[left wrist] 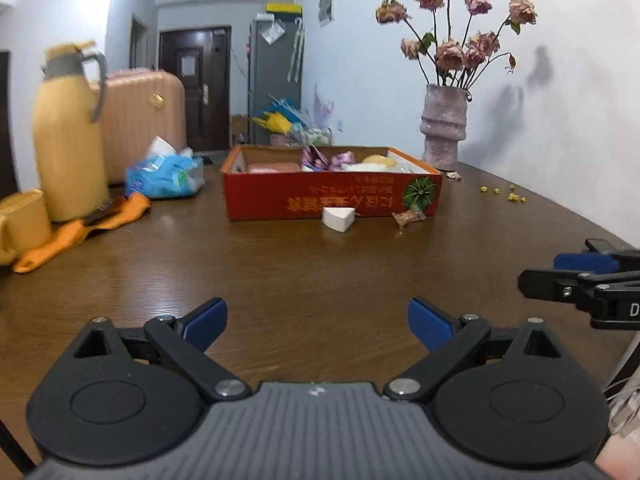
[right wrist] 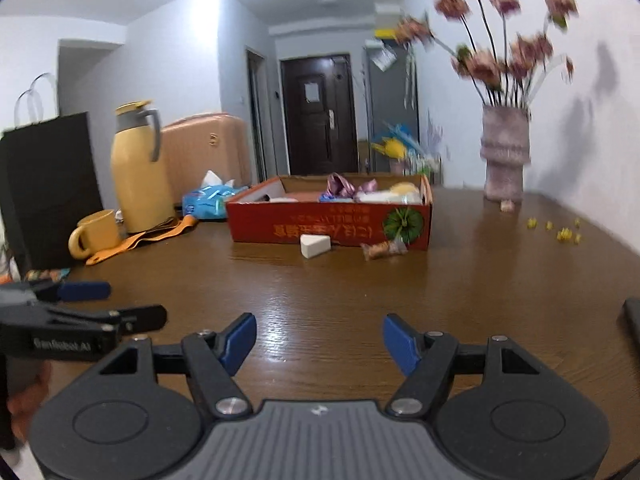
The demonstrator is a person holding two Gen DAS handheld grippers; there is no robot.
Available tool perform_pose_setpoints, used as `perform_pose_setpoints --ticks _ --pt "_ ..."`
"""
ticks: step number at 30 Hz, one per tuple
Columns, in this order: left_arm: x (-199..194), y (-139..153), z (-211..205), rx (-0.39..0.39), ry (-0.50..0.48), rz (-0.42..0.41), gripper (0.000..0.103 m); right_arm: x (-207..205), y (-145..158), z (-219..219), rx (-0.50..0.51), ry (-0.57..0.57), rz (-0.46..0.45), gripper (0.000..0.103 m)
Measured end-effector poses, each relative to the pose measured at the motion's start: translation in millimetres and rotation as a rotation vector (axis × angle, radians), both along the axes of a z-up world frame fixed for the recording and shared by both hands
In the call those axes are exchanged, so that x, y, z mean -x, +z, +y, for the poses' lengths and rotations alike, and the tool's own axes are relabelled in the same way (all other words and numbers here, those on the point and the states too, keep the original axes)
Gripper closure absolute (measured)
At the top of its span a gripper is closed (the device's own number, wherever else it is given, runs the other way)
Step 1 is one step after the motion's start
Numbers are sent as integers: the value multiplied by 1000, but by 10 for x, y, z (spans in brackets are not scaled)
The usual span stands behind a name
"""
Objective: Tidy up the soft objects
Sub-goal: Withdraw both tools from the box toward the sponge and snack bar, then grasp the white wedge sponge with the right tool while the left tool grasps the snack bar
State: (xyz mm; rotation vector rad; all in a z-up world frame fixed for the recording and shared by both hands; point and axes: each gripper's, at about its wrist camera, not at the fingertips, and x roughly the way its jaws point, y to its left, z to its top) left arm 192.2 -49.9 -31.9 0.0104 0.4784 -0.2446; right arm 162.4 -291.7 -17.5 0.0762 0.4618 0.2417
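A red cardboard box (left wrist: pixel 332 196) (right wrist: pixel 332 224) stands on the brown table and holds several soft items, purple, white and yellow. A white wedge sponge (left wrist: pixel 338 218) (right wrist: pixel 315 245) lies just in front of it. A small brown wrapped item (left wrist: pixel 409 216) (right wrist: pixel 383 249) lies to the sponge's right. My left gripper (left wrist: pixel 318 326) is open and empty, low over the near table. My right gripper (right wrist: pixel 319 344) is open and empty too. Each gripper shows at the edge of the other's view (left wrist: pixel 560 276) (right wrist: pixel 100 304).
A yellow thermos (left wrist: pixel 68 132) (right wrist: pixel 136 168), yellow mug (right wrist: pixel 94 234), orange cloth (left wrist: pixel 80 232) and blue tissue pack (left wrist: pixel 164 174) sit at left. A vase of dried roses (left wrist: pixel 444 128) (right wrist: pixel 505 152) stands at back right, with small yellow bits (right wrist: pixel 560 230) nearby. A black bag (right wrist: pixel 48 188) stands far left.
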Motion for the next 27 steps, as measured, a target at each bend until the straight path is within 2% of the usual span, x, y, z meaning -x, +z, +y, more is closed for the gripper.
perform_pose_setpoints --ticks 2,8,10,14,15,19,23,27 --pt "-230 -6 -76 3 -23 20 5 -214 -26 -77 -44 -2 40 34" --pt "-1206 33 -330 8 -53 61 19 -1057 -19 -212 -87 -14 84 35" --pt "-1521 13 -421 -5 -67 83 27 -1377 -18 -221 -91 -10 93 37" --pt "-2015 -89 -573 -25 -86 122 30 -1901 -32 -208 -75 -31 114 43" --pt "-2087 -110 -586 -21 -107 122 29 -2003 -31 -201 -79 -28 120 46" --pt "-2134 -185 -532 -39 -159 123 25 -2355 -26 -123 -141 78 156 46" --pt "-2025 -263 -349 -83 -168 144 25 -2666 -107 203 -81 153 197 46" --pt "-1948 -247 -130 -109 -99 125 25 -2911 -276 557 -3 159 252 49"
